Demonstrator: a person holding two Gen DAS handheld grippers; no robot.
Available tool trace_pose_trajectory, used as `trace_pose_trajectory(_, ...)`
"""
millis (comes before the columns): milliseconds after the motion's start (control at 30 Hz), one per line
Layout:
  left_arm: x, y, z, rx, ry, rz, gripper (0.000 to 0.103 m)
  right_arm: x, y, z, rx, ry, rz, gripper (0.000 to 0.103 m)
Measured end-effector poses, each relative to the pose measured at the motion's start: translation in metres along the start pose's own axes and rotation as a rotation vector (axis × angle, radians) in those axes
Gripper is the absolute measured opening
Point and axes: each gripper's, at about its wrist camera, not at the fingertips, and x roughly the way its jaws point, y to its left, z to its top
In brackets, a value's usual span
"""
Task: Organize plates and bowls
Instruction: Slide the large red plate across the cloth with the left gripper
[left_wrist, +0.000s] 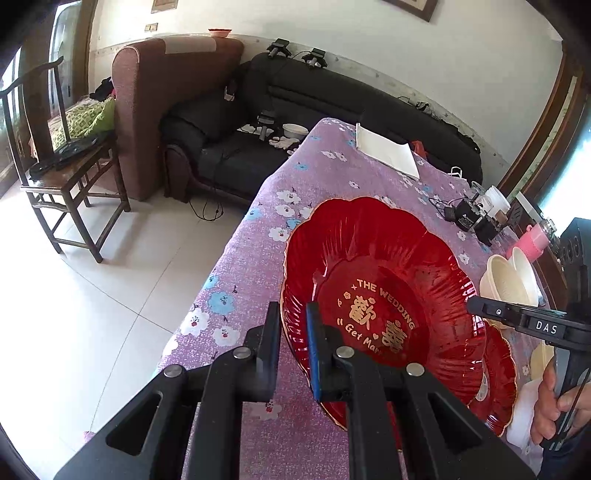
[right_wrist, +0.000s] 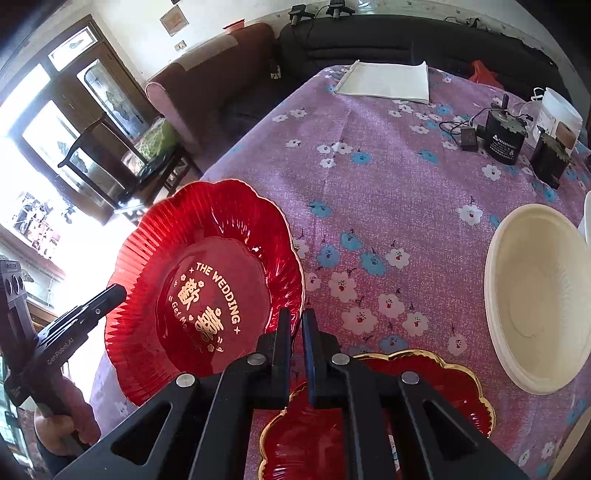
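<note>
A red scalloped plate (left_wrist: 388, 277) (right_wrist: 207, 266) with gold "THE WEDDING" lettering is held over the purple flowered tablecloth (left_wrist: 332, 173) (right_wrist: 388, 177). My left gripper (left_wrist: 293, 325) is shut on its near-left rim. My right gripper (right_wrist: 295, 325) is shut on the opposite rim; its tip (left_wrist: 476, 304) shows in the left wrist view, as the left gripper's tip (right_wrist: 114, 293) does in the right wrist view. A second red plate with a gold rim (left_wrist: 498, 373) (right_wrist: 436, 384) lies on the table below. Cream bowls (left_wrist: 506, 280) (right_wrist: 535, 314) stand to the right.
A folded white cloth (left_wrist: 388, 149) (right_wrist: 388, 83) lies at the table's far end. A black device with a cable (right_wrist: 504, 138), a white jar (right_wrist: 557, 110) and a pink cup (left_wrist: 535, 240) crowd the right side. The left table edge drops to tiled floor (left_wrist: 92, 295); a sofa (left_wrist: 332, 96) stands behind.
</note>
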Motion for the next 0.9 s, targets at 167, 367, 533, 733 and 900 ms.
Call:
trace_pose_trajectory(167,-0.017,0.005,-0.007,0.001,-0.013,-0.004,0.012,-0.010,0.009,-0.006,-0.009,-0.011,0.024,0.008)
trace_pose_trajectory(367,-0.055,0.014,-0.037,0.006,-0.054,-0.014,0.016,-0.027,0.023,-0.037,-0.019,-0.012,0.077,0.008)
trace_pose_trajectory(533,-0.084,0.015,-0.073,0.021,-0.080,0.000,0.022,-0.041,0.038,-0.078,-0.040,-0.014,0.104,0.009)
trace_pose_trajectory(733,-0.095,0.019,-0.106,0.011,-0.066,0.008,0.022,-0.057,0.049,-0.124,-0.062,-0.035,0.121,0.010)
trace_pose_trajectory(900,-0.094,0.015,-0.111,0.009,-0.062,0.007,0.022,-0.057,0.044,-0.140,-0.053,-0.031,0.128,0.010)
